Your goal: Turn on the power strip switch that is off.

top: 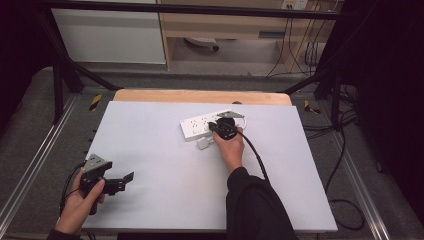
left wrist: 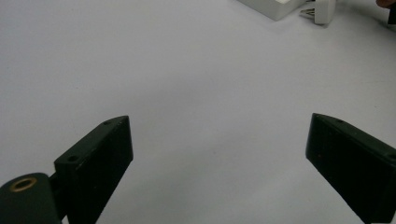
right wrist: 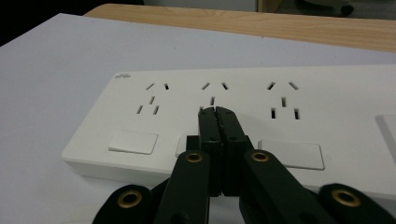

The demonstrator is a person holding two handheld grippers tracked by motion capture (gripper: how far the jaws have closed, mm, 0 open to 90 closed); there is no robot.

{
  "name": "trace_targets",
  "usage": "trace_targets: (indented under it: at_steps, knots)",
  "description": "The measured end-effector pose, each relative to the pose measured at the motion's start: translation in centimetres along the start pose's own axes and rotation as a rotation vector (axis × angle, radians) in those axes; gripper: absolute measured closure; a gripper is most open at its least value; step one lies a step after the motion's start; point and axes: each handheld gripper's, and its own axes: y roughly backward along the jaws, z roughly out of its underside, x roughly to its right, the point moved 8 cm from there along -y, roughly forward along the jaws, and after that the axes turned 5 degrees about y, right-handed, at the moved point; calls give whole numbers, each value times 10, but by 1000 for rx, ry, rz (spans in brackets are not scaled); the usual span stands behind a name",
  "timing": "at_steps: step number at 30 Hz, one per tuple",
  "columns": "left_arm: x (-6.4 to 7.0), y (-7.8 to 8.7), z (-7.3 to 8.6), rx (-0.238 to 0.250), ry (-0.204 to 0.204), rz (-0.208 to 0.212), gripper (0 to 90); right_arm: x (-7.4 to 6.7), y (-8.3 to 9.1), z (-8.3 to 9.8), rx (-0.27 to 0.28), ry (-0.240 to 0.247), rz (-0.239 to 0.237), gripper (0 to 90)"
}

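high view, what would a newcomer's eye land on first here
The white power strip near the table's far middle, with the right gripper on it, jaws shut, tips at the middle bank of sockets. A small white plug lies just in front of the strip. The left gripper rests open at the near left corner.

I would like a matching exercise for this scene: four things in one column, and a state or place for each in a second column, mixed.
Things:
1. left gripper
2. right gripper
3. white power strip
4. small white plug adapter

States or places:
A. lies on the table beside the near edge of the strip
B. jaws pressed together, tips over the middle socket
C. jaws wide apart above the bare white tabletop
D. lies flat near the far side of the table, sockets facing up

Pairs: 1-C, 2-B, 3-D, 4-A
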Motion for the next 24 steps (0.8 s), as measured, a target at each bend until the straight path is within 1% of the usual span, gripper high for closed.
trace_targets:
  at_steps: [14, 24]
  knots:
    - [0, 0, 0, 3, 2, -2, 75, 1, 0, -1, -6, -18, -2, 900]
    - [0, 0, 0, 0, 1, -2, 75, 4, 5, -7, 19, -12, 3, 900]
